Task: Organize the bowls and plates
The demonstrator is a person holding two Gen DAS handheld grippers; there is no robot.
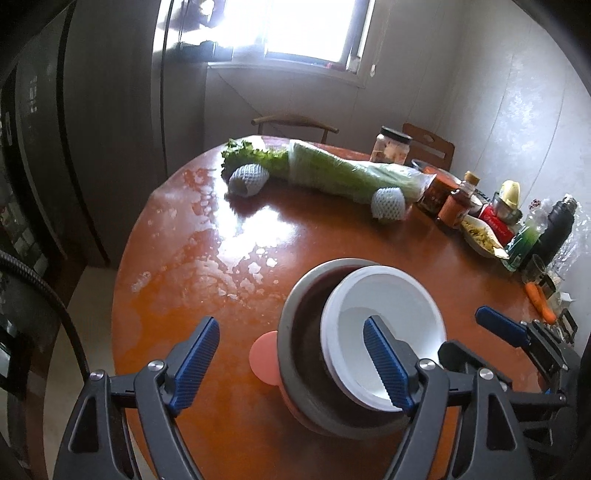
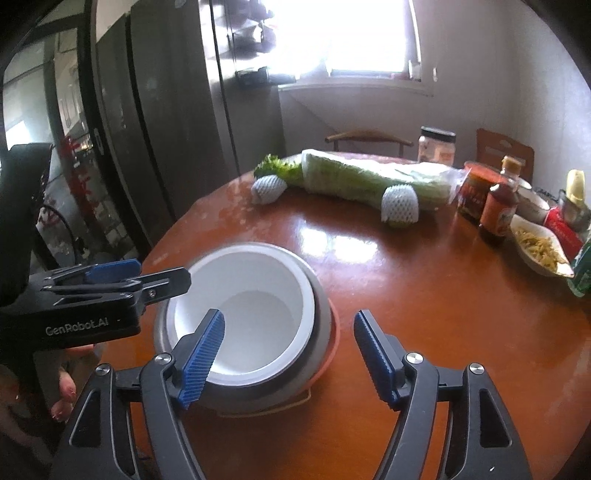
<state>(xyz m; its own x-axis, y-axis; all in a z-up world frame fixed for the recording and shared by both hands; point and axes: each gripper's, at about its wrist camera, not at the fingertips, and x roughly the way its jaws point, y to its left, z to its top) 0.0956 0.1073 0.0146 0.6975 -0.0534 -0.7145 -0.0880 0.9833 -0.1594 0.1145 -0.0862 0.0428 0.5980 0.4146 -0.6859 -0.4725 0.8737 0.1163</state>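
The white bowl [image 2: 243,314] is seen nested in the grey bowl [image 1: 306,369] on a pink plate [image 1: 263,355] near the front edge of the desk [image 2: 406,295], seemingly stacked for tidiness, while the left gripper [image 1: 291,365] and right gripper [image 2: 291,358] are held open above it, nothing being gripped.

Blown-out window [image 1: 295,26] backlight, white glare across the glossy table [image 1: 229,236], dark fisheye-warped, vignetted edges.
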